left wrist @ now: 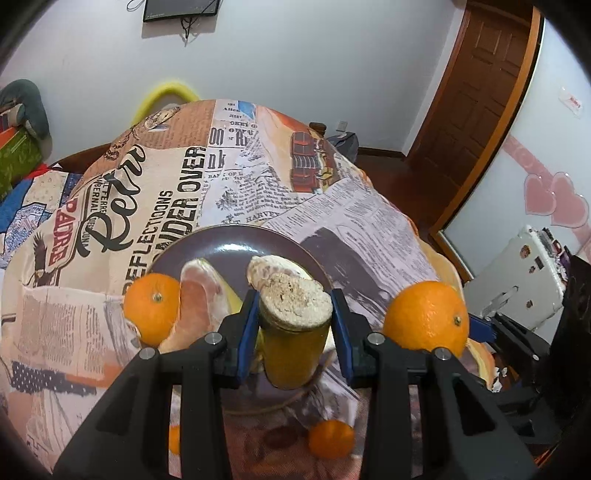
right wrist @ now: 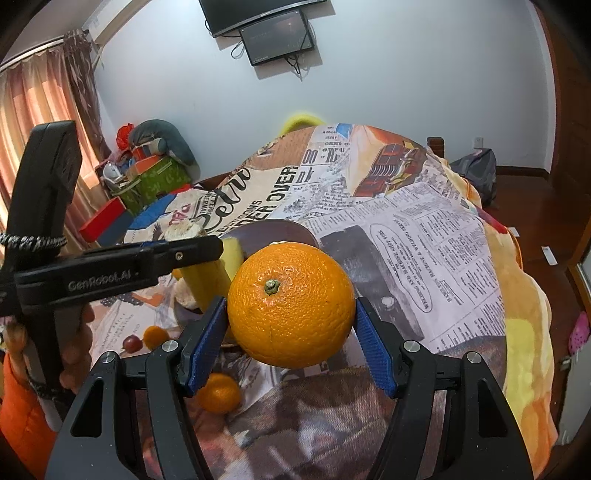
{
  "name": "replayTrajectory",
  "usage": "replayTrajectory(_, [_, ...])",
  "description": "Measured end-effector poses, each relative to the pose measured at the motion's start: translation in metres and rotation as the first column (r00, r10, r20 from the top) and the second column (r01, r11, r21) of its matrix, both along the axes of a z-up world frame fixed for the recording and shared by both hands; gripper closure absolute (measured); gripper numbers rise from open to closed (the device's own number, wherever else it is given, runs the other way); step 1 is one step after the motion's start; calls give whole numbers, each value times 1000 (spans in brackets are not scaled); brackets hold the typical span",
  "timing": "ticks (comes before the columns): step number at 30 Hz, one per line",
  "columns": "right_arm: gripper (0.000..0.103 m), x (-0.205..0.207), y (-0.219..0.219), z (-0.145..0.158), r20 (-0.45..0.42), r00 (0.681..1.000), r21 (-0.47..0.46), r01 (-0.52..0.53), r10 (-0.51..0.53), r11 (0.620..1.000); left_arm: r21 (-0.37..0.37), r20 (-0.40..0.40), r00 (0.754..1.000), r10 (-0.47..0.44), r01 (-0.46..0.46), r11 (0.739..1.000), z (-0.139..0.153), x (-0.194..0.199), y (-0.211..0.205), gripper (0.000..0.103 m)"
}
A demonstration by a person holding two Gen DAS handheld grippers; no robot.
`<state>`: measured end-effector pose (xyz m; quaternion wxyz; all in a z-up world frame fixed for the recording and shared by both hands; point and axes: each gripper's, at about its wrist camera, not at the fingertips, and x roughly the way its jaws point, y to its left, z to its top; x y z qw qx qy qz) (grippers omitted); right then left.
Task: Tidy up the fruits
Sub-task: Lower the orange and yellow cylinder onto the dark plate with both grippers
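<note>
Oranges everywhere: right tool (right wrist: pixel 291 325) clamps a big orange (right wrist: pixel 291 304), left tool (left wrist: pixel 295 325) grips a yellow peel chunk (left wrist: pixel 295 332) over the plate (left wrist: pixel 221 247).

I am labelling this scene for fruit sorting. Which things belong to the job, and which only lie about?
Belong to the job:
large orange in right tool
pomelo peel chunk in left tool
plate
pomelo segment
small tangerine

Only lying about:
printed tablecloth
wall monitor
green box
</note>
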<state>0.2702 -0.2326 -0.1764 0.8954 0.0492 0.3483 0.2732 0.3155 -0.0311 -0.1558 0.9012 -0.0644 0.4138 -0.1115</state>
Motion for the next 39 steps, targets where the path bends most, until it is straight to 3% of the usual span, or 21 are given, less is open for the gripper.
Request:
replayTrajectory(7, [38, 11, 3, -4, -8, 1000, 0, -5, 5, 1000, -9, -9, 1000, 2, -2, 1000, -5, 23, 3, 66])
replayTrajectory(11, [38, 15, 6, -5, -9, 1000, 4, -10, 10, 1000, 15, -8, 998, 58, -58, 998, -8, 31, 9, 65])
replayTrajectory(14, [38, 19, 8, -5, -11, 1000, 3, -16, 16, 1000, -14, -6, 997, 73, -73, 997, -6, 33, 19, 61])
replayTrajectory(26, [38, 26, 28, -5, -14, 998, -21, -56, 56, 998, 54, 35, 994, 103, -105, 993, -1, 4, 47, 61])
replayTrajectory(32, [38, 41, 45, 6, 18, 996, -47, -85, 86, 995, 74, 71, 987, 142, -147, 986, 4, -10, 72, 53])
replayTrajectory(39, [38, 72, 74, 12, 38, 992, -82, -120, 123, 989, 59, 71, 978, 195, -199, 978, 0, -8, 109, 53])
